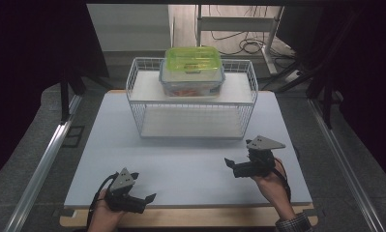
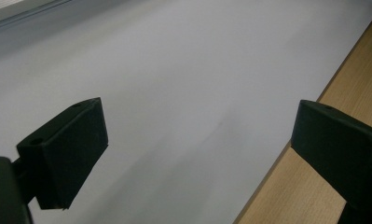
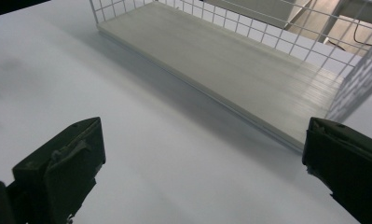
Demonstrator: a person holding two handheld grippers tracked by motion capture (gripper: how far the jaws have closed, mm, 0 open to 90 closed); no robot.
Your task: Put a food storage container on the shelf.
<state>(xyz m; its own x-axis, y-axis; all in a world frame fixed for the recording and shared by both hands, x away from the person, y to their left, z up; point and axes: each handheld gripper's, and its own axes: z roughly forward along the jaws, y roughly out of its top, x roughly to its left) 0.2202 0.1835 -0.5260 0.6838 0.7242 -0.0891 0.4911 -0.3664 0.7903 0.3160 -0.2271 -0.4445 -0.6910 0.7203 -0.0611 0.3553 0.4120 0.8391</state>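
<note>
On the white table mat [image 1: 190,169], near its front edge, your left gripper [image 1: 142,195] sits with its jaws spread wide and nothing between them, while your right gripper [image 1: 231,166] hovers just in front of the white wire two-tier rack [image 1: 137,104], equally wide apart and empty. The clear plastic food box with the lime-green lid [image 1: 192,70] rests on the rack's upper shelf, well apart from both of your grippers.

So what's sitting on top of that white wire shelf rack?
On the white wire shelf rack's upper board sits a clear plastic box with a green lid. Something reddish shows through its wall; the rest is unclear.
</note>
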